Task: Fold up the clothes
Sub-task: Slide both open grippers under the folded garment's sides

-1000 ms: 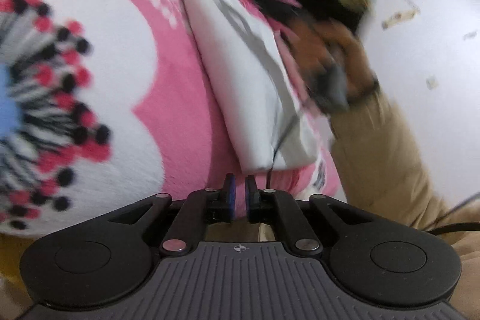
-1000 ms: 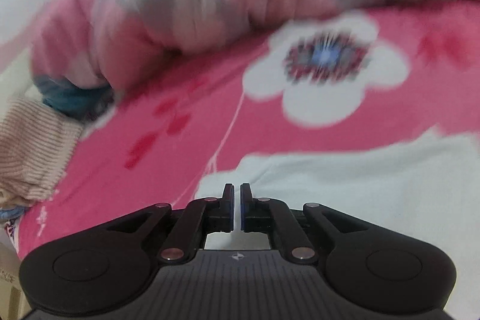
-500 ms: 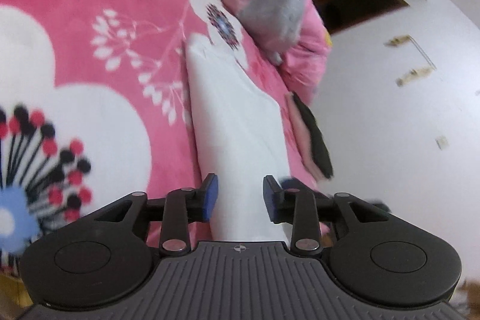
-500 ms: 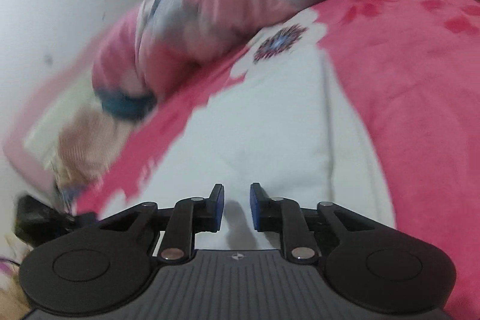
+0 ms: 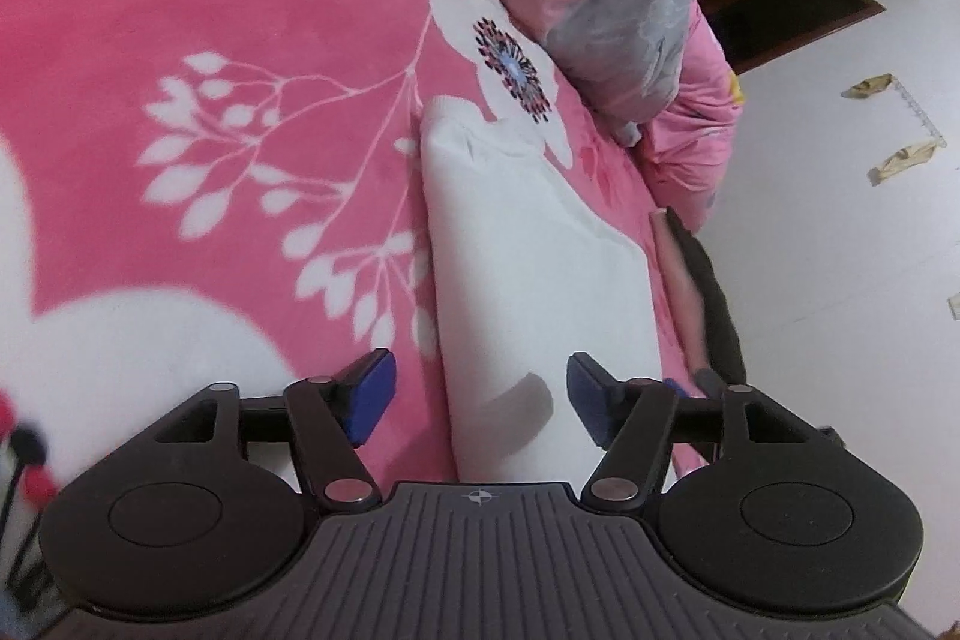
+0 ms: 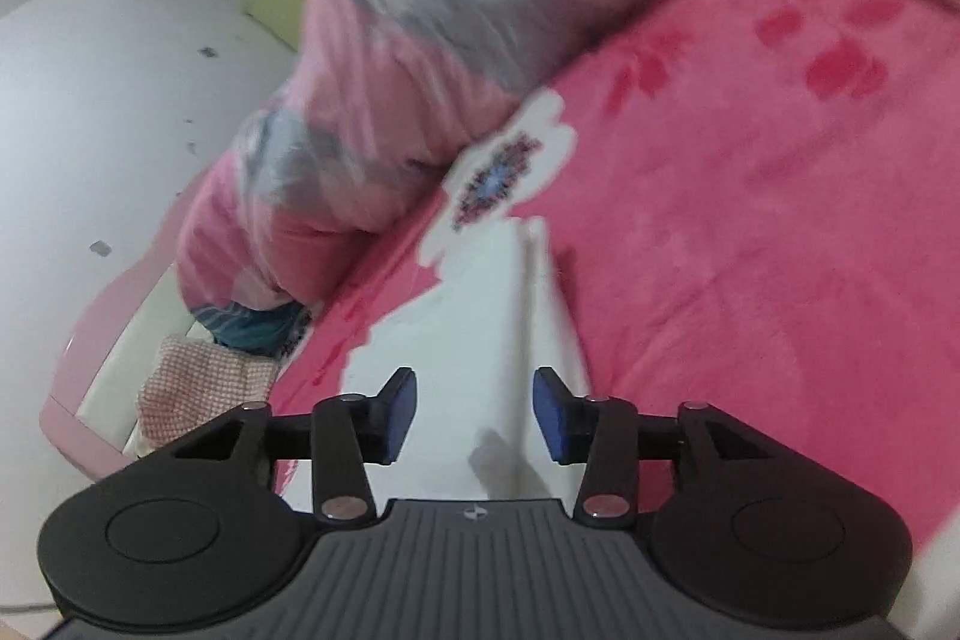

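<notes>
Garment: folded white garment [image 5: 528, 268] lies flat on the pink floral blanket [image 5: 210, 40], stretching ahead of both pairs of fingers.
Left gripper [image 5: 480, 394]: fingers wide, just been opening, gripping nothing; garment beneath the gap.
Right gripper [image 6: 474, 415]: fingers partly spread, just been opening, empty, above the garment.
Beyond: pink-grey quilt [image 6: 408, 58] past the garment's far end.

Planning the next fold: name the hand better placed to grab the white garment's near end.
Left, probably: the left tool is open with the white garment centred between its pads.
</notes>
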Demonstrator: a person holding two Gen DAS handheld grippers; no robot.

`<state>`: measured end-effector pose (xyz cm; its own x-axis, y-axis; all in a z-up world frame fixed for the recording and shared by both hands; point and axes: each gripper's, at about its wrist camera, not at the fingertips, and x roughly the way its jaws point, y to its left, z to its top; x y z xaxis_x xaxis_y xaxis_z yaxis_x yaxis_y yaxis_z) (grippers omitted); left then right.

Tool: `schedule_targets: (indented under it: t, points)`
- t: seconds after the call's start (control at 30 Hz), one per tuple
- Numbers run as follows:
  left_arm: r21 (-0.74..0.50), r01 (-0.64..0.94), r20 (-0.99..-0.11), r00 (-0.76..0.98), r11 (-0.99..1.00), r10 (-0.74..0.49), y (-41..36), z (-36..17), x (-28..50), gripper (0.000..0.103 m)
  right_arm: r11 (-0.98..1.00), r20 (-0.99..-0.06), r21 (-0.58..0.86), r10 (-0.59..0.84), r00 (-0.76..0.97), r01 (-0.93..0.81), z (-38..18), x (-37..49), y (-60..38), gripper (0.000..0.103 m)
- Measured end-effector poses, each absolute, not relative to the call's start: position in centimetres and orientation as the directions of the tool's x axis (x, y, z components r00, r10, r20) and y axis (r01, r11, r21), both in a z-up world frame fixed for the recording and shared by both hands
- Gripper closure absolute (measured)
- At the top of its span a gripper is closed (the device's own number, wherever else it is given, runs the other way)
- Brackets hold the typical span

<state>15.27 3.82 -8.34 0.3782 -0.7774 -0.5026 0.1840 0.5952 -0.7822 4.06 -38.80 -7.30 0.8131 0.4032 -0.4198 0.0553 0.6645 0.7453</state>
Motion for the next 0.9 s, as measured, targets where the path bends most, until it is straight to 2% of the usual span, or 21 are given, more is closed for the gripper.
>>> schedule_targets:
  t: [0.07, 0.13, 0.23, 0.3, 0.6, 0.8, 0.9]
  points:
    - [-0.79, 0.194, -0.49, 0.371, 0.582, -0.789, 3.6, -8.5, 15.9, 0.035, 0.658, -0.461, 0.748, 0.424, 0.78, 0.084, -8.3, 5.4, -39.4, 0.045]
    - [-0.79, 0.213, -0.483, 0.363, 0.576, -0.797, 3.3, -8.6, 16.6, 0.034, 0.658, -0.482, 0.749, 0.463, 0.744, 0.076, -9.3, 6.1, -39.4, 0.044]
    - [-0.79, 0.244, -0.473, 0.341, 0.562, -0.812, 2.7, -8.8, 17.6, 0.034, 0.677, -0.499, 0.735, 0.516, 0.696, 0.025, -9.4, 7.1, -39.0, 0.033]
    - [-0.791, 0.265, -0.466, 0.324, 0.552, -0.823, 2.1, -8.9, 18.4, 0.034, 0.682, -0.51, 0.731, 0.549, 0.662, -0.003, -9.2, 8.2, -38.8, 0.029]
    - [-0.829, 0.292, -0.419, 0.238, 0.476, -0.876, -0.8, -10.1, 22.4, 0.035, 0.628, -0.485, 0.777, 0.651, 0.584, -0.054, -9.5, 14.0, -38.4, 0.028]
    - [-0.852, 0.304, -0.382, 0.193, 0.426, -0.904, -0.1, -10.9, 22.7, 0.041, 0.638, -0.504, 0.758, 0.703, 0.503, -0.132, -9.0, 13.4, -38.4, 0.03]
    - [-0.857, 0.308, -0.377, 0.171, 0.413, -0.91, -1.1, -11.1, 23.7, 0.043, 0.599, -0.463, 0.781, 0.745, 0.481, -0.177, -9.5, 15.7, -37.9, 0.029]
